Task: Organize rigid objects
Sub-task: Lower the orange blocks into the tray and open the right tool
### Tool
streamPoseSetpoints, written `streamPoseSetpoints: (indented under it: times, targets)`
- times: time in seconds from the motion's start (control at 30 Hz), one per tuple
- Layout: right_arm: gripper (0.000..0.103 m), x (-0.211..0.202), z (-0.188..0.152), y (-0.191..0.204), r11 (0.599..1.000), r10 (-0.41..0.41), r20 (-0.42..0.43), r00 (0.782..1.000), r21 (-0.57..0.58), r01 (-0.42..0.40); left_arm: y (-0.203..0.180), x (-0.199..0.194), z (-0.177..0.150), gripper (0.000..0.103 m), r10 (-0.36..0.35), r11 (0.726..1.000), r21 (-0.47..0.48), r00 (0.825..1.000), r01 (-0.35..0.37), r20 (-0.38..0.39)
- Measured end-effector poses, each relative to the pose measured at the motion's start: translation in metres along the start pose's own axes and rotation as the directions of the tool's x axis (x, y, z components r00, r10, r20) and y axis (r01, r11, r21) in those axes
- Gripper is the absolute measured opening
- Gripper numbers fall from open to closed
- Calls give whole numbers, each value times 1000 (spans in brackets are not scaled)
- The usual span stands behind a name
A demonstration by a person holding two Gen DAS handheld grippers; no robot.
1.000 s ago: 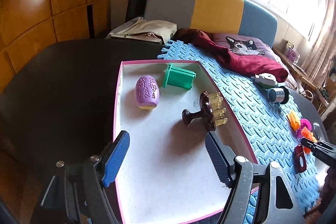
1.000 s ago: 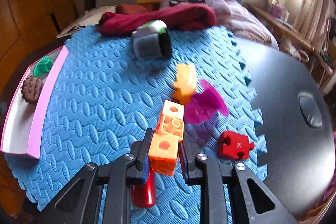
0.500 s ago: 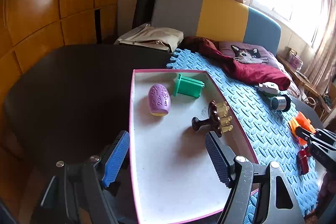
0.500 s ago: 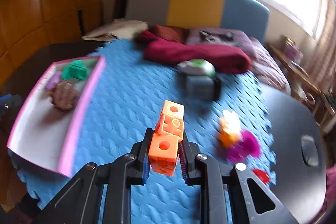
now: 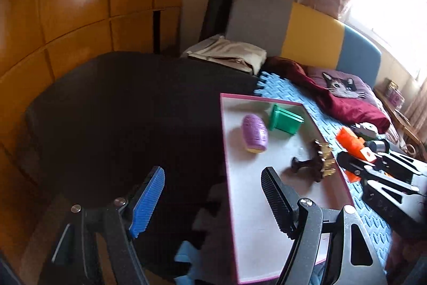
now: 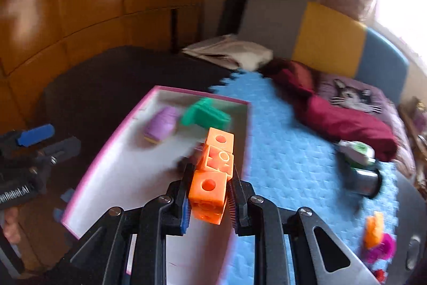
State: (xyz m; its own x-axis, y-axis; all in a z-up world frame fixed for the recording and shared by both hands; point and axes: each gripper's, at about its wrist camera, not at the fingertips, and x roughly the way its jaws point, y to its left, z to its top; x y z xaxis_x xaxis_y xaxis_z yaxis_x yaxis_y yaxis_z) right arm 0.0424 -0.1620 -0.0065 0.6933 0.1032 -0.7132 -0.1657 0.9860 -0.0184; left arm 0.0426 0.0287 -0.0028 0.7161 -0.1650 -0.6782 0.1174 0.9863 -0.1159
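My right gripper [image 6: 209, 200] is shut on a chain of three orange cubes [image 6: 213, 164] and holds it above the right rim of the pink-edged white tray [image 6: 106, 159]. Inside the tray [image 5: 226, 151] lie a purple egg-shaped piece [image 5: 254, 134], a green block [image 5: 285, 120] and a brown knobbed massager [image 5: 317, 164]. My left gripper [image 5: 213, 178] is open and holds nothing. Its blue finger hangs over the dark table and its black finger over the tray's near left part. In the left wrist view the right gripper [image 5: 357, 162] with the orange cubes [image 5: 349, 138] comes in from the right.
A blue foam mat [image 6: 280, 151] lies right of the tray. On it are a grey roll [image 6: 365, 178], a green-white item [image 6: 357, 148], an orange piece [image 6: 375, 230], a magenta piece [image 6: 383, 249] and a small red piece [image 6: 379, 274]. A dark red cloth [image 6: 341, 119] lies behind.
My right gripper has carried the orange cubes left from the mat to the tray's right rim and has rolled. My left gripper has shifted left, so the tray now sits to its right.
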Motion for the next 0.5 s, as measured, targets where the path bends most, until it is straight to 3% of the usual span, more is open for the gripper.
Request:
streamPoseSetpoints:
  times: [0.27, 0.5]
  targets:
    - [22, 41, 20, 38, 994, 110, -50, 993, -21, -111, 25, 1, -5, 76, 32, 999, -39, 999, -32, -6]
    - [22, 93, 29, 37, 998, 65, -133, 989, -10, -67, 30, 8, -13, 77, 38, 998, -44, 999, -39, -33]
